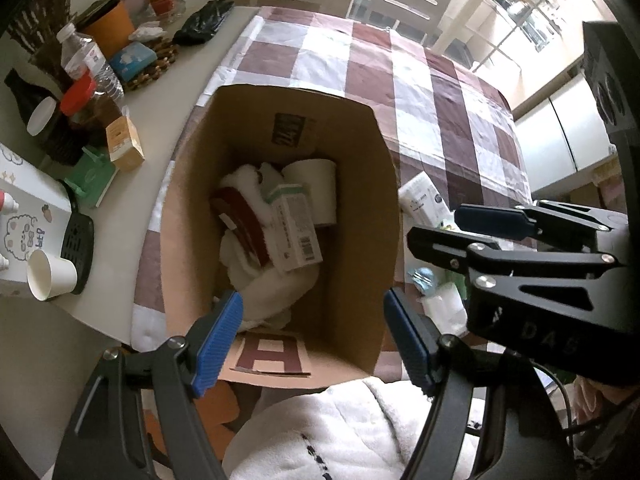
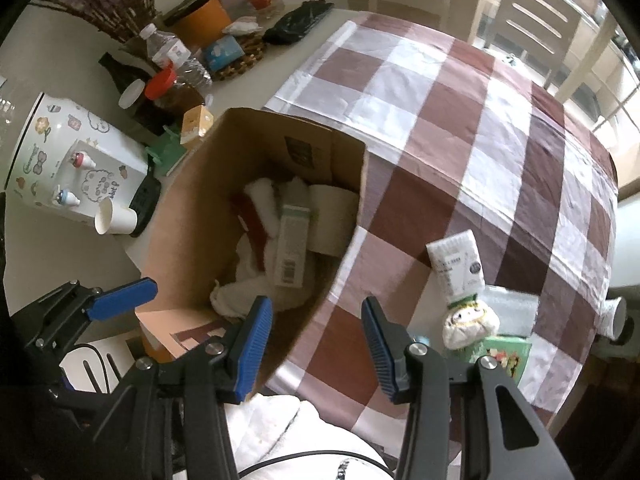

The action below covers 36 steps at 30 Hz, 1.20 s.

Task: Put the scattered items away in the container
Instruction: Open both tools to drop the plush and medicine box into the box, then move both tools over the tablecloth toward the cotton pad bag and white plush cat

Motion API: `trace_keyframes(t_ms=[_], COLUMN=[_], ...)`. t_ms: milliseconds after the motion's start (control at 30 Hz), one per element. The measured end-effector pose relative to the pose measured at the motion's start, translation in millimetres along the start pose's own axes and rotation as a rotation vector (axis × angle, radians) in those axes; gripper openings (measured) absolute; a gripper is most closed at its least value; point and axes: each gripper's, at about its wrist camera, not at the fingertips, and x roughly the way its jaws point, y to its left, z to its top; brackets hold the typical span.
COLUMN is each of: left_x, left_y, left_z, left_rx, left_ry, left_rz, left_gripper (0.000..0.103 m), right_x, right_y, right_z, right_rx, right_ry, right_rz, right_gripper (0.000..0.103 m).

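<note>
The left gripper [image 1: 312, 336] hangs over the near edge of the open cardboard box [image 1: 360, 240] with its blue pads wide apart and nothing between them. The right gripper [image 2: 316, 344] is also spread, less widely, and empty above the box's right edge and the checked tablecloth [image 2: 460, 140]. Inside the box lie a white carton with a barcode [image 1: 294, 232], a paper roll [image 1: 316, 188] and white plush fabric [image 1: 264, 292]; a white tube [image 2: 456, 264] and a small plush doll [image 2: 470, 322] still lie on the cloth to the right, and "DAS" is readable on the right gripper's body in the left wrist view.
</note>
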Motion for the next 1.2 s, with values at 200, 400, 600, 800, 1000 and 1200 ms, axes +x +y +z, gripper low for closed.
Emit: trace_keyframes(t_ms=[200, 400, 600, 800, 1000, 1200], left_x=[1.3, 4.1, 10.3, 17.7, 29.6, 45.2], left_y=[-21.7, -49.7, -82.3, -114.0, -141.5, -164.6], left_z=[-3.5, -8.6, -16.0, -24.8, -34.8, -47.7], left_rx=[0.044, 0.104, 0.172, 0.230, 0.261, 0.271], left_ry=[0.008, 0.016, 0.030, 0.042, 0.069, 0.101], left_rz=[0.014, 0.018, 0.017, 0.004, -0.020, -0.051], left_gripper=[0.074, 0.074, 0.074, 0.074, 0.074, 0.074], right_x=[-6.2, -11.8, -19.4, -29.6, -40.2, -40.9], right_y=[-19.5, -41.1, -70.2, -105.0, -152.4, -204.1], right_z=[-19.2, -42.9, -67.5, -93.2, -124.9, -161.2], right_rx=[0.041, 0.090, 0.152, 0.230, 0.355, 0.500], right_ry=[-0.015, -0.025, -0.033, -0.055, -0.083, -0.093], right_rz=[-0.008, -0.005, -0.014, -0.041, -0.057, -0.082], right_gripper=[0.048, 0.048, 0.048, 0.048, 0.048, 0.048])
